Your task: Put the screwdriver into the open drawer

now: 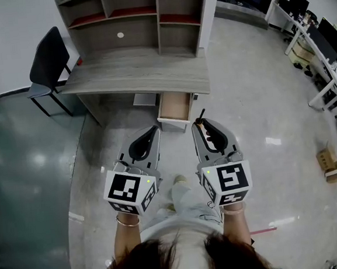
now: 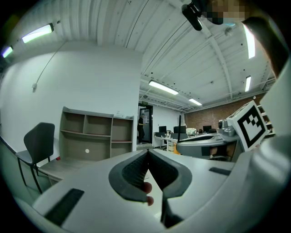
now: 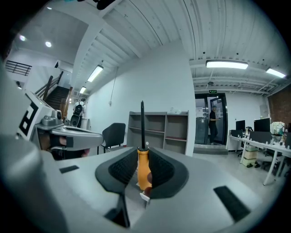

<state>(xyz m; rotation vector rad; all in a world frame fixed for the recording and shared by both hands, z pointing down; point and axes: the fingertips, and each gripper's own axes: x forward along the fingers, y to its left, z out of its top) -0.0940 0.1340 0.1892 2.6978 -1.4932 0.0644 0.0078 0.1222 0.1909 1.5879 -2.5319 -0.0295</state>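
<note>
Orange-handled screwdriver (image 3: 143, 172) sits pinched in the right gripper (image 3: 142, 152) jaws. Handle is clamped between the ribbed pads, black shaft sticking straight out past the tips. Head view agrees: shaft pokes forward from the right jaws toward the bench (image 1: 140, 74).

Left gripper (image 2: 148, 154) jaws are pressed together, tips touching, nothing between them. It is held level with the right one, side by side, well apart from the screwdriver.

Drawer (image 1: 174, 123) is pulled out from under the bench's right end, wood interior showing, white front facing the person. Screwdriver is not in it: in head view the shaft tip shows just beside the drawer's front right corner, on the near side. Height over the floor can't be judged.

Both grippers are out in front of the person, marker cubes (image 1: 130, 191) toward the camera, jaws aimed at the bench. Shelf unit (image 1: 134, 14) stands on the back of the bench. Black chair (image 1: 48, 60) stands at the bench's left end, on the grey floor (image 1: 254, 112).
</note>
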